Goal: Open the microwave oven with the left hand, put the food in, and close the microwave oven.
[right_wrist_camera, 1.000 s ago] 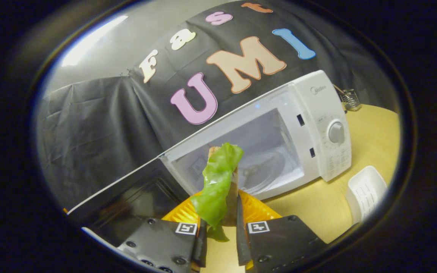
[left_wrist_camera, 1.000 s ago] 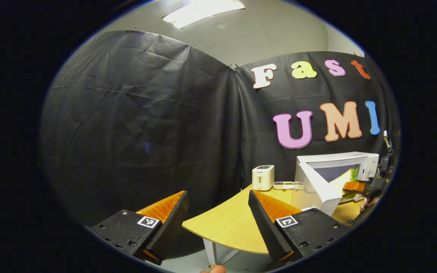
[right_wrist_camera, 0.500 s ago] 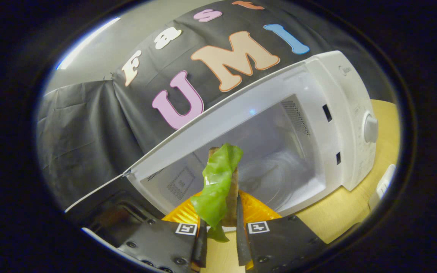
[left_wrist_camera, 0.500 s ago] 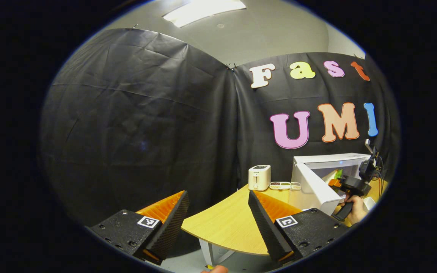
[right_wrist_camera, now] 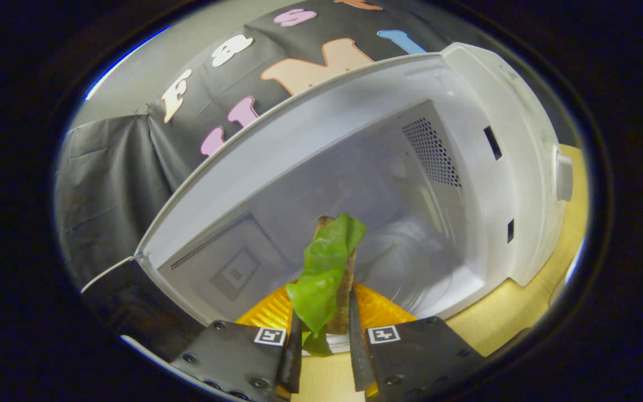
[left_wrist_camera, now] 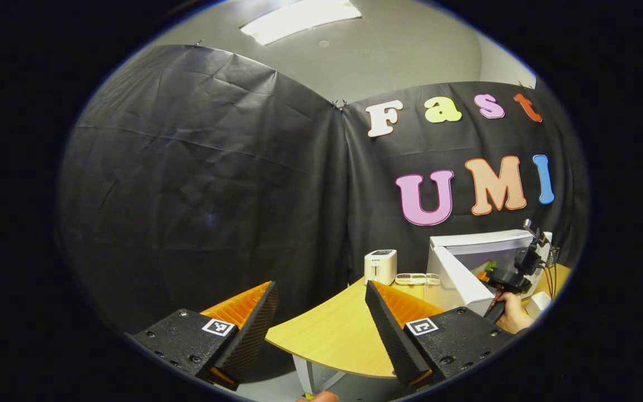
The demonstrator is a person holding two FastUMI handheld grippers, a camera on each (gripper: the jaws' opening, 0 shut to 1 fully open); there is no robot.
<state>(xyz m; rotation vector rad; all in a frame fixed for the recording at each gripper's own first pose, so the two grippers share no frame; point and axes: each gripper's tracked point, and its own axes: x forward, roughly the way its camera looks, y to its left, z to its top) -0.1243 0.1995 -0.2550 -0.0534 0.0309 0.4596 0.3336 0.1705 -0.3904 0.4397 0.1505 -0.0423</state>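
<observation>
Indoors, wooden table (left_wrist_camera: 338, 329), open microwave (right_wrist_camera: 466, 167), right gripper (right_wrist_camera: 324, 329) seemingly pinching food (right_wrist_camera: 324, 268), left gripper (left_wrist_camera: 321, 329) fingers spread.

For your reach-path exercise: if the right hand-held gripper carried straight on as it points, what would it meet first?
Probably the microwave's open cavity: the food leads toward its back wall, though depth is unclear.

The white microwave oven (right_wrist_camera: 388, 167) stands on the desk (left_wrist_camera: 332, 335) with its door (left_wrist_camera: 458, 276) swung wide open, its pale cavity bare. The food (right_wrist_camera: 327, 273), a bread slice with a green lettuce leaf, stands upright at the cavity's mouth, pinched between the right gripper's (right_wrist_camera: 324, 357) jaws.
</observation>
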